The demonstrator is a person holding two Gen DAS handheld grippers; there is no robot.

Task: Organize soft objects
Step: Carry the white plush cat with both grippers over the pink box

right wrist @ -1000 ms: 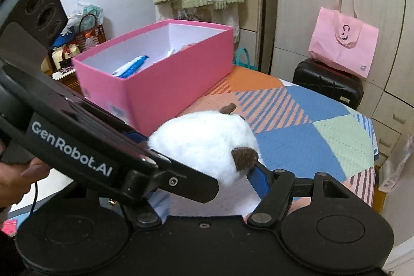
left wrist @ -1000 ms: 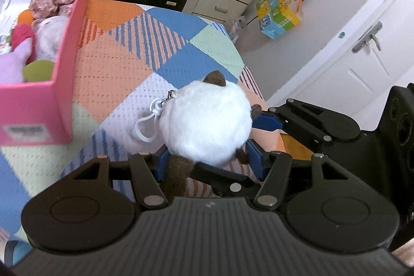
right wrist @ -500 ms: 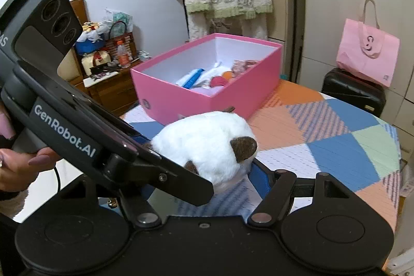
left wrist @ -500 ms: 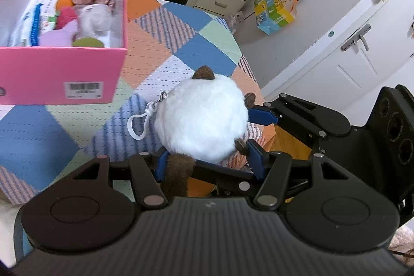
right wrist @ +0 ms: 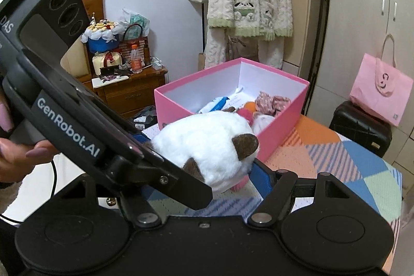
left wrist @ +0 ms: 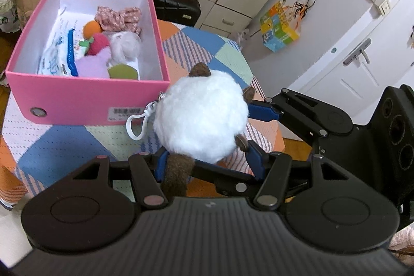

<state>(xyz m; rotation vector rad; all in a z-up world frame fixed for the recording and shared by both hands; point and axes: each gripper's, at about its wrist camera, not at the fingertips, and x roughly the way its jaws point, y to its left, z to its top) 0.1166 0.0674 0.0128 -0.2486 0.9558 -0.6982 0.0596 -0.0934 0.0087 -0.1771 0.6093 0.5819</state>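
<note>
White plush toy (left wrist: 200, 118): left gripper (left wrist: 209, 162) and right gripper (right wrist: 207, 159) both clasping it; pink box (left wrist: 85, 100) lying ahead-left, near.

Black grippers, blue pads (left wrist: 256, 163), white "GenRobot.AI" lettering (right wrist: 67, 127).

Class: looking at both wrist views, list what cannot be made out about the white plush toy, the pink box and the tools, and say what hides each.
- White plush toy: face hidden in both views; turned away.
- Right tool: its left finger hidden in the right wrist view by the left tool's body.
- Pink box: label print too small, left wrist view.
- Box contents: partly hidden in the right wrist view by the plush.
</note>
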